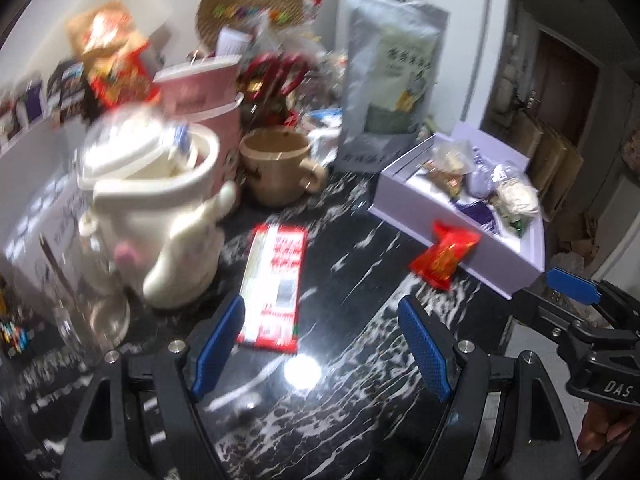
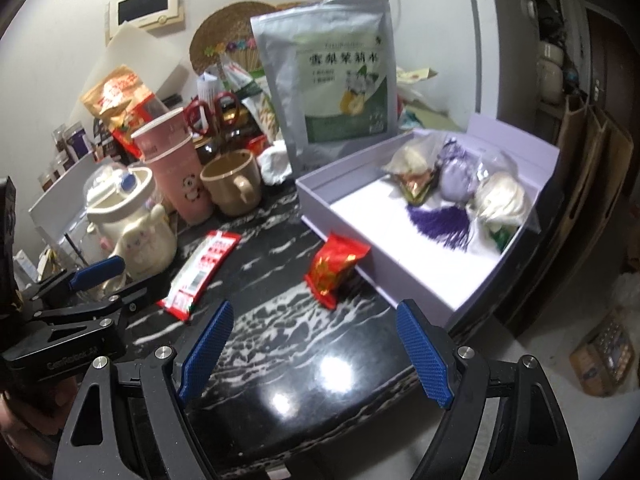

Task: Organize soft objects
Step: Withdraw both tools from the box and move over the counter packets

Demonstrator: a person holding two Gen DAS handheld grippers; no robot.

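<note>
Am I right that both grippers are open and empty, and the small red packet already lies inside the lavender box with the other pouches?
Not quite. The small red packet is not inside the lavender box; it lies on the black marble counter against the box's outer wall, as the right wrist view shows. The rest holds: left gripper and right gripper are both open and empty.

We see a black marble counter (image 2: 280, 320) with white veins and a bright glare, backed by a white wall (image 2: 48, 80) carrying a beige panel (image 2: 145, 7) and a woven mat (image 2: 224, 36), a white fridge (image 1: 484, 52) behind, and a dark door (image 1: 560, 92) at right.
</note>
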